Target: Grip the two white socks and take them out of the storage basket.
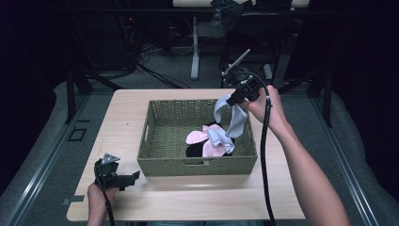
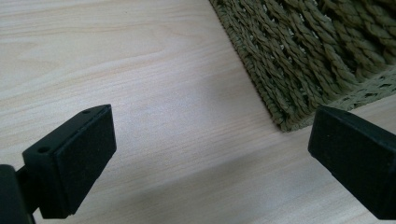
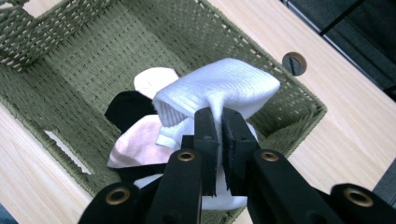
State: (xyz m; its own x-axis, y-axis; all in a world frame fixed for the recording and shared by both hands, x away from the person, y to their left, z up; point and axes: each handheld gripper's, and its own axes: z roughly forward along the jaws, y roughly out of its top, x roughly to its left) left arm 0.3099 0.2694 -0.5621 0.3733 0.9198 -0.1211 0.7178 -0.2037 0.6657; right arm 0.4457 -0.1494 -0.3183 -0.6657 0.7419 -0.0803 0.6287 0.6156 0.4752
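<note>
Pale wood table (image 1: 117,122) in a dark room, with a green wicker basket (image 1: 155,157) sitting about mid-table and bare wood open all round it, widest on the left. Right gripper (image 1: 231,100) is up over the basket's far right corner, jaws clamped on a white sock (image 1: 235,123) that dangles down inside toward the pink socks (image 1: 196,137) and a black sock (image 1: 193,151) on the bottom. Left gripper (image 1: 135,176) sits low near the table's front left edge, jaws spread with nothing between them, just beside the basket's front left corner.
</note>
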